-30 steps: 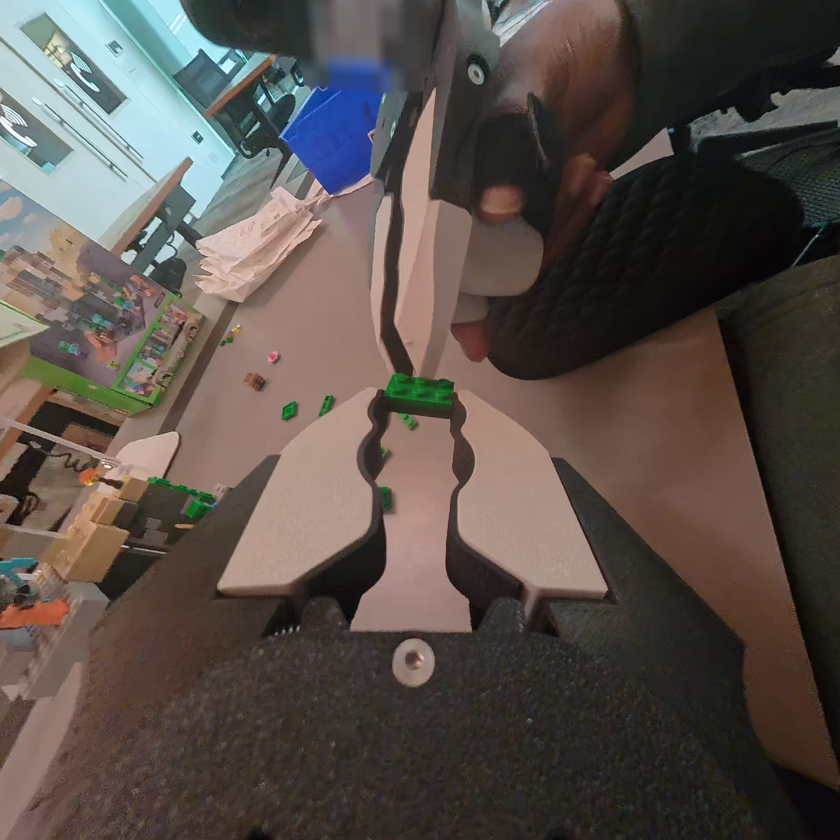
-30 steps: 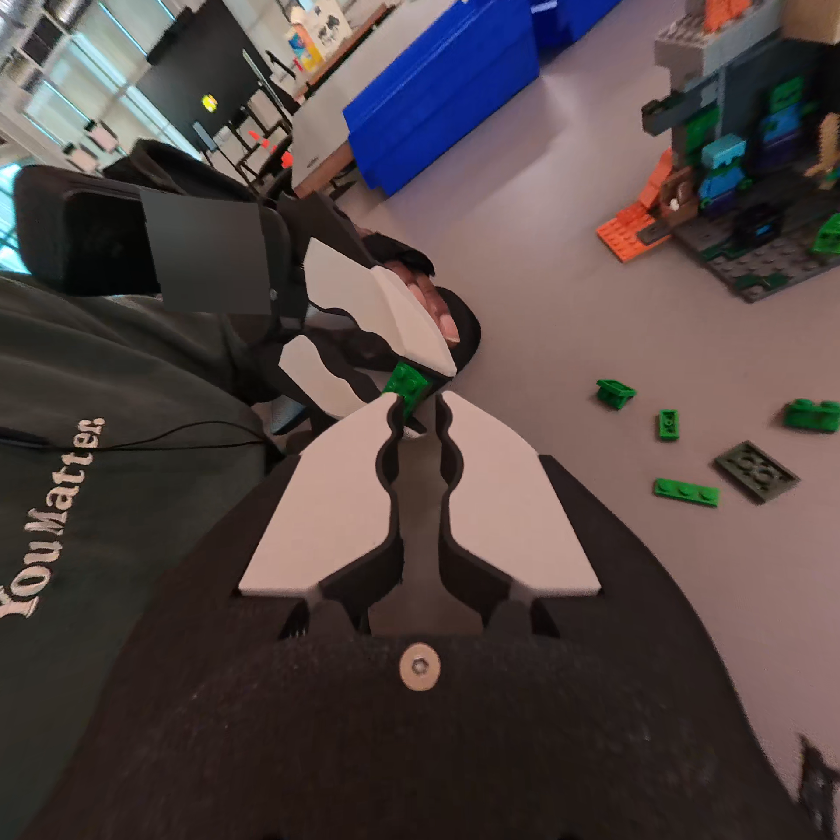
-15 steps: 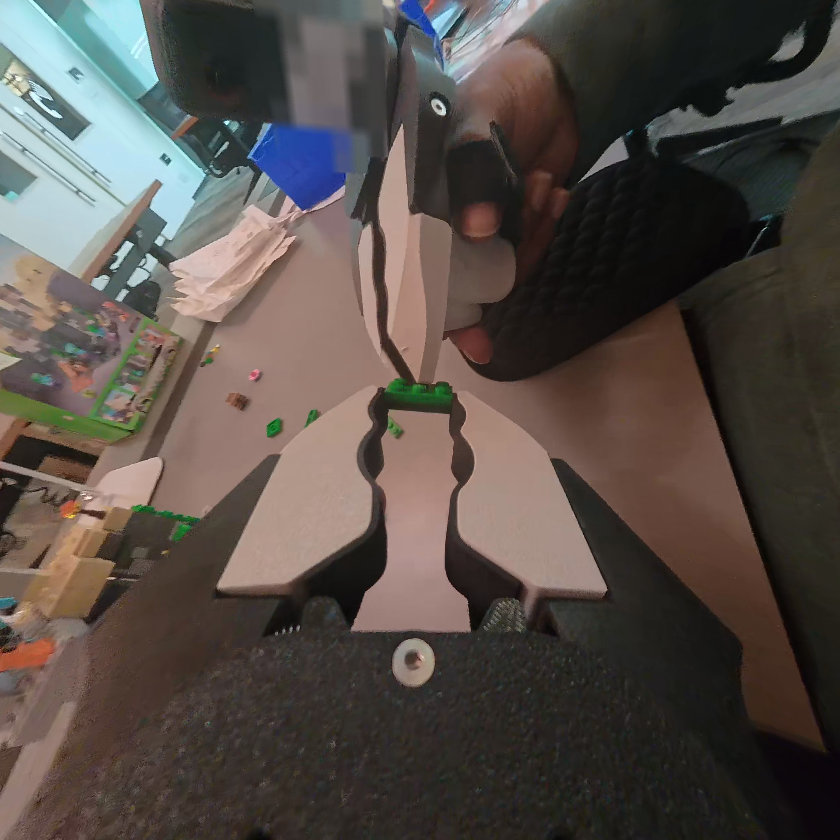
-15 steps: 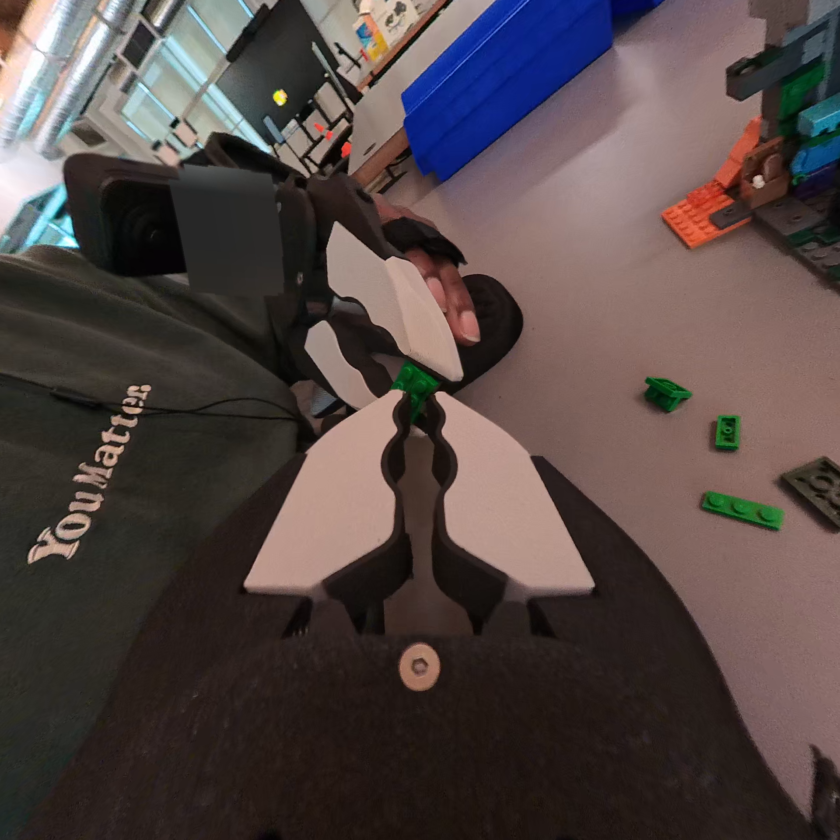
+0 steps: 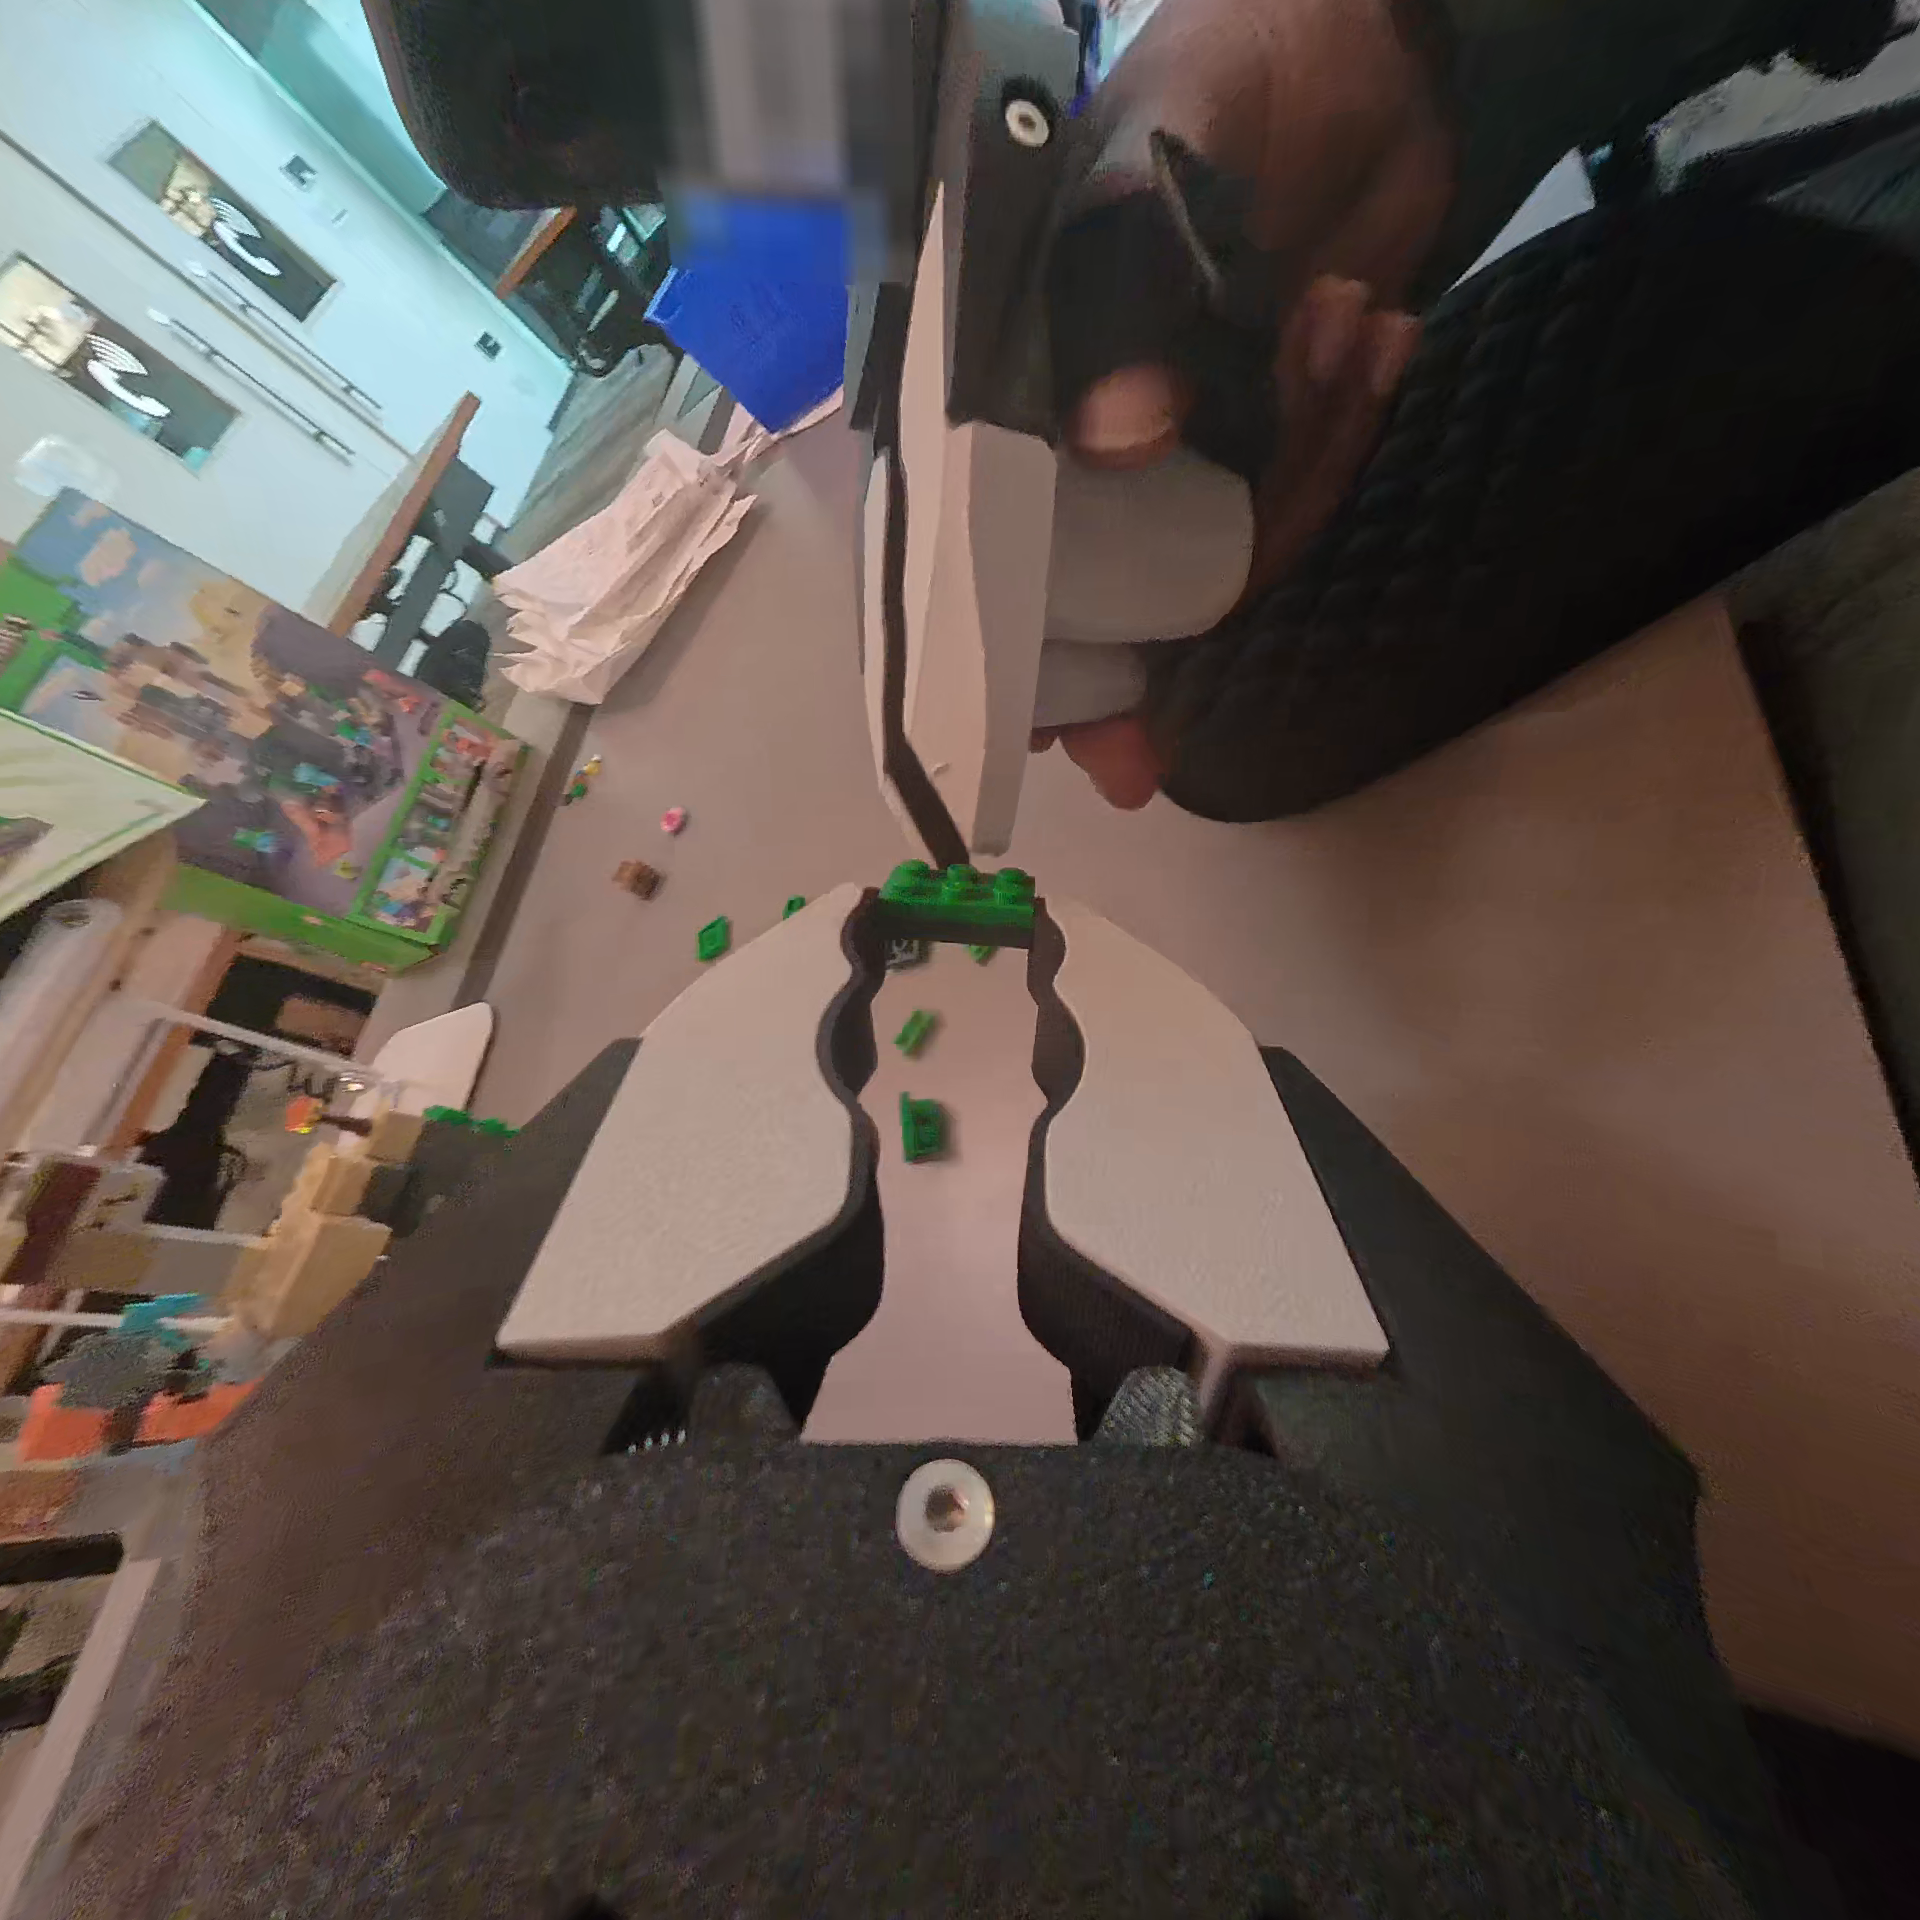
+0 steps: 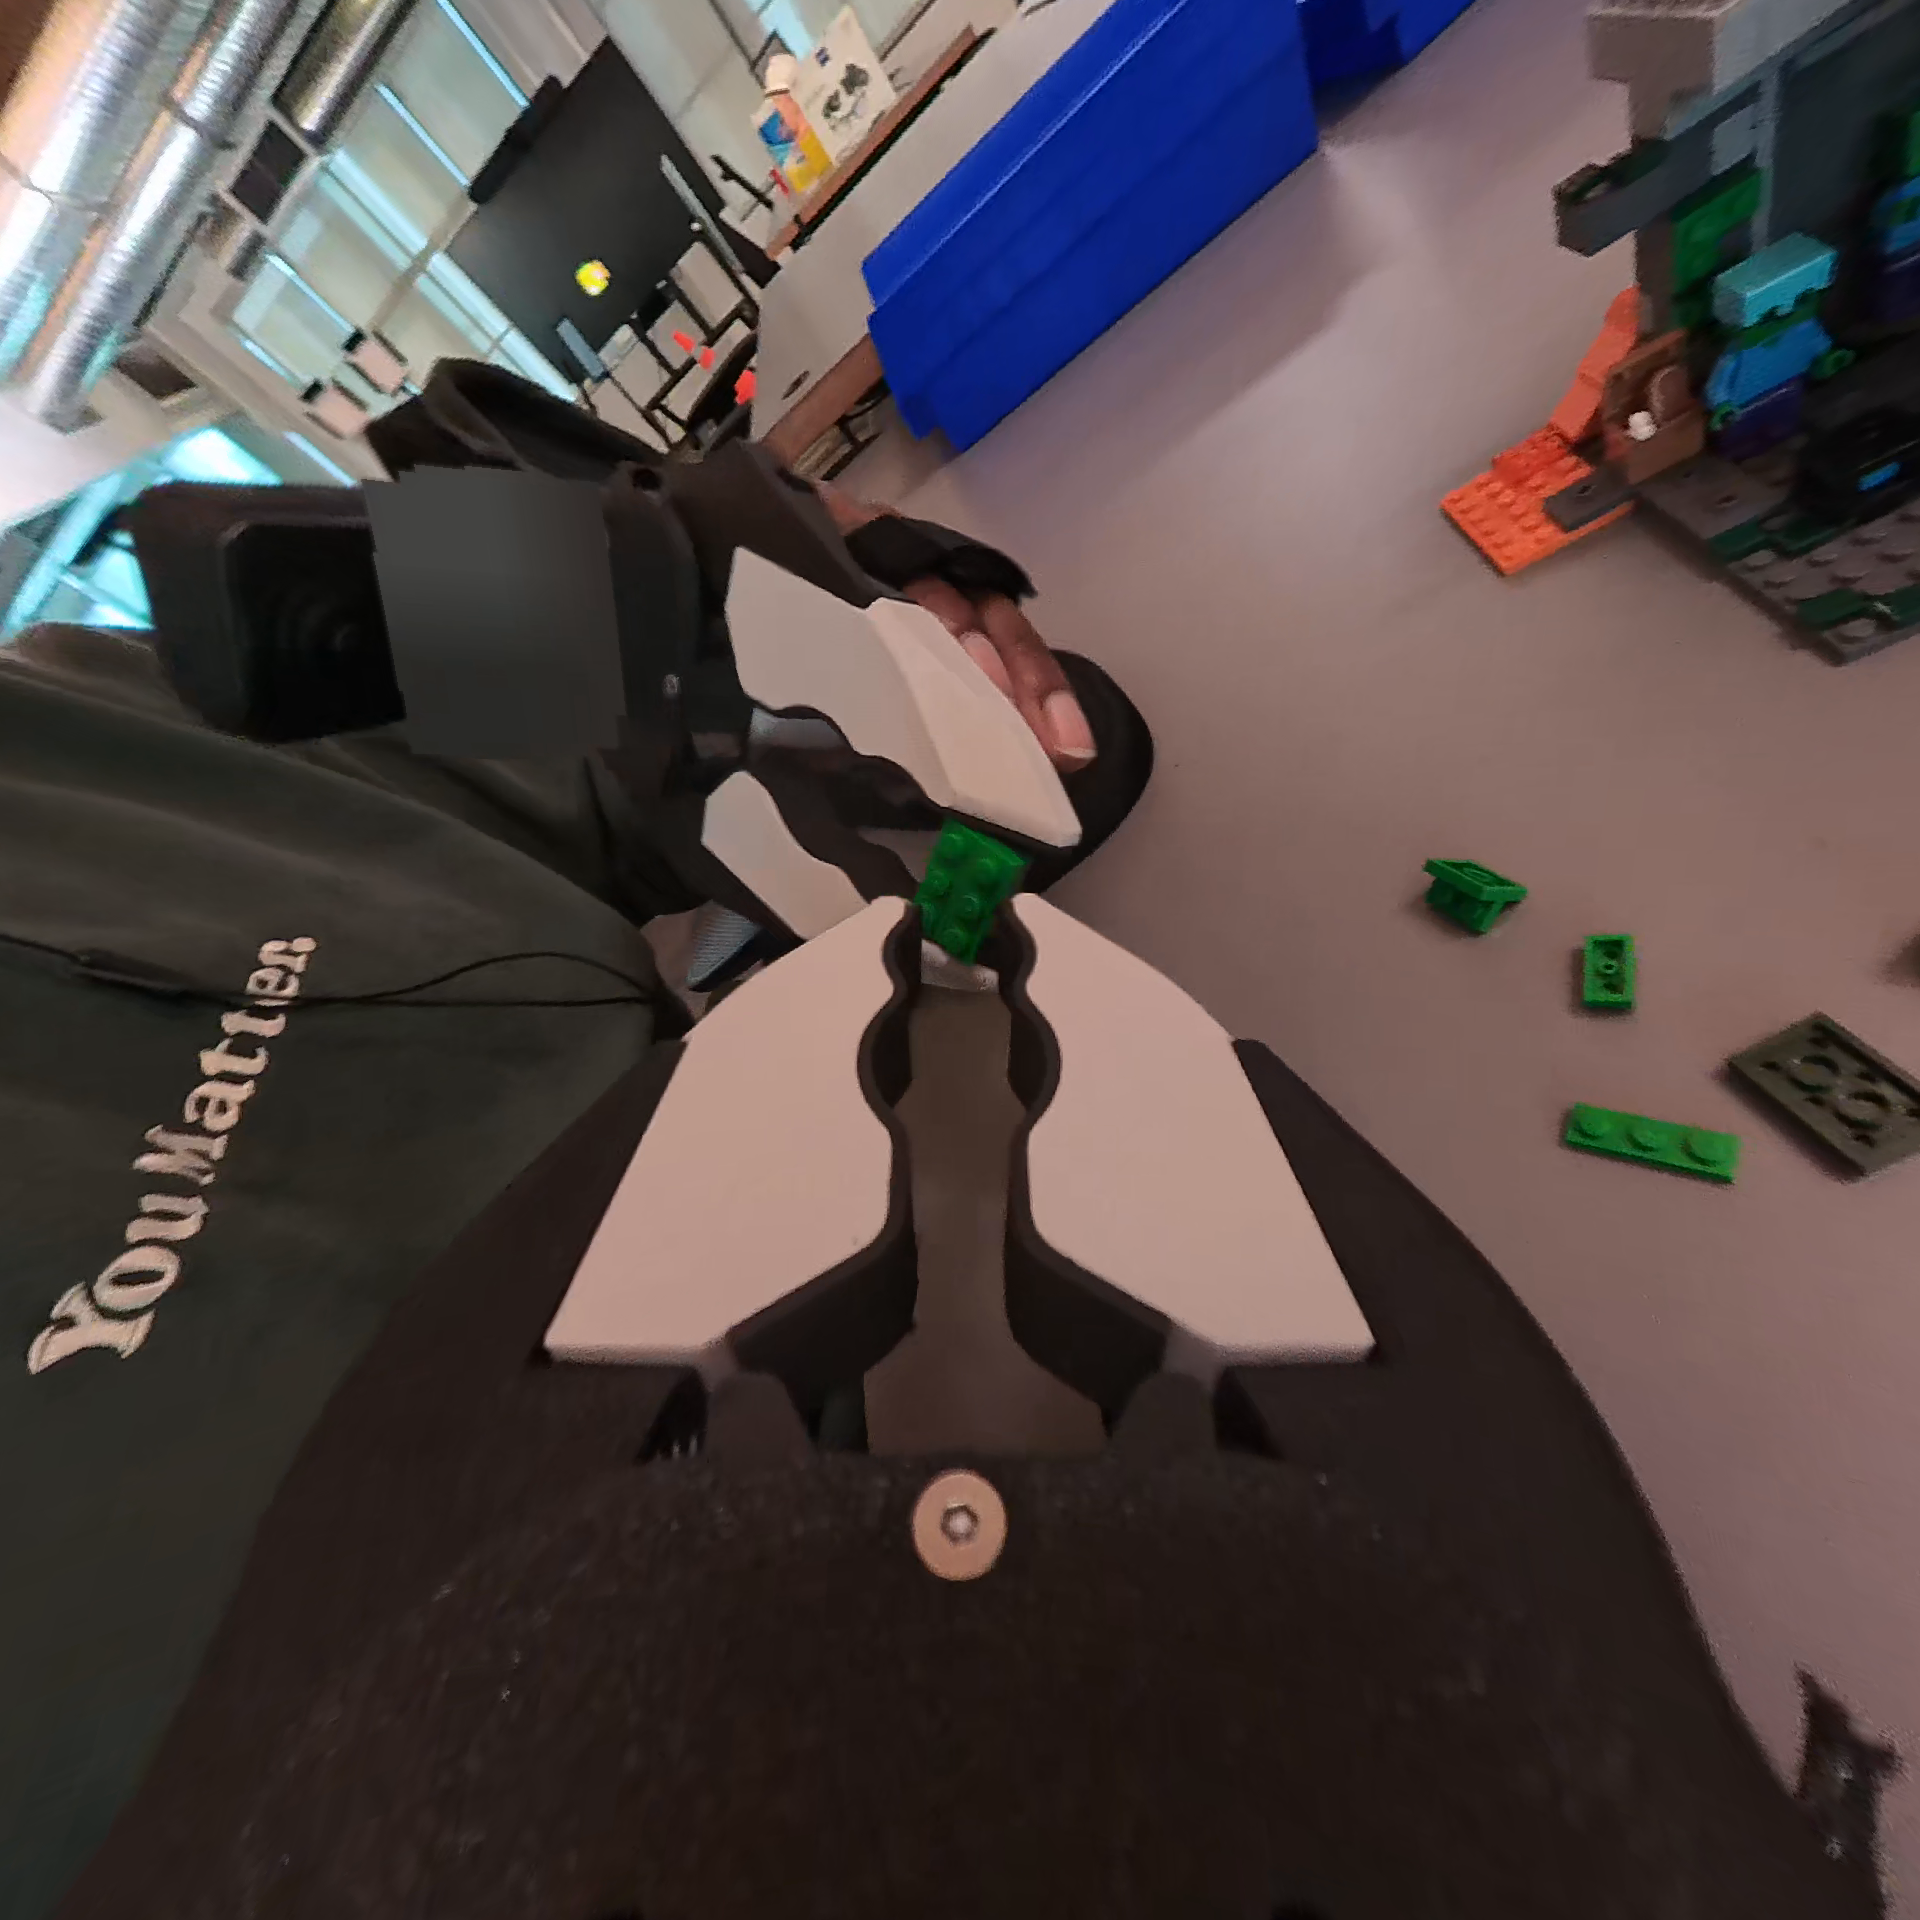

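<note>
The green brick sits clamped across the fingertips of the left gripper, studs up, held above the grey table. The right gripper comes at it tip to tip; its fingers stand narrowly apart about the brick's end, though whether they press on it I cannot tell. Farther right on the table lie loose green plates, a dark grey plate and a built brick model.
</note>
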{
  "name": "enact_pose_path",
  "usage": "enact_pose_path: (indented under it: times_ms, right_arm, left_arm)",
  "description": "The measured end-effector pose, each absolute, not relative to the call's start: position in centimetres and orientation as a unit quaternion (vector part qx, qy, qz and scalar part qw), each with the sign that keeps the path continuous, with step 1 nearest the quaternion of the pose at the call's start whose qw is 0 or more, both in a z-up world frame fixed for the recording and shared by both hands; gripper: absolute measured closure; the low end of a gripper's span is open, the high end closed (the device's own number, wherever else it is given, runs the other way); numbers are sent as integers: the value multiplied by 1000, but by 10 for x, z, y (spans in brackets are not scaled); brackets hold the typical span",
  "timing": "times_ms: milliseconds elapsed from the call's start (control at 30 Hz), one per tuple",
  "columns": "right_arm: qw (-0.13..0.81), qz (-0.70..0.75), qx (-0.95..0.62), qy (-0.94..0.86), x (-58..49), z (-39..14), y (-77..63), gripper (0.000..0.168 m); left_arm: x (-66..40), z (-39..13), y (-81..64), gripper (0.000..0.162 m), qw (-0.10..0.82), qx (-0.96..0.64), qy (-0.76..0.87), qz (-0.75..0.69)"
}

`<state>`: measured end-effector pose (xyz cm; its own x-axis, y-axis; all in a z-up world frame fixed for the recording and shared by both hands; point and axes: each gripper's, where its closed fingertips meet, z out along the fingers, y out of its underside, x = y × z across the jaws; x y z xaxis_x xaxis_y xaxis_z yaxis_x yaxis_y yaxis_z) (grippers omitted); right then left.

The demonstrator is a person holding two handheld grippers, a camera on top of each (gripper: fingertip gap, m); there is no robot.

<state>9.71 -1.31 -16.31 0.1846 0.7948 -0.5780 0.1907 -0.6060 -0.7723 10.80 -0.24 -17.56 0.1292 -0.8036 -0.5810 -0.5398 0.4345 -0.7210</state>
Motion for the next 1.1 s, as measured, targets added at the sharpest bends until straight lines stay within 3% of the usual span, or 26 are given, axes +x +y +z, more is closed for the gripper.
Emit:
enact_pose_path:
  times_ms: [367, 967, 1100]
  right_arm:
    - [387, 440, -746, -317, 94, -156, 6, 164]
    - [352, 541, -694, -320, 98, -154, -3, 168]
    - [360, 541, -689, -321, 98, -148, -7, 168]
  left_arm:
    - [103, -164, 17, 136, 594, -498, 630, 37]
    - [106, -152, -3, 136, 603, -500, 607, -134]
    - [105, -154, 5, 136, 605, -505, 606, -108]
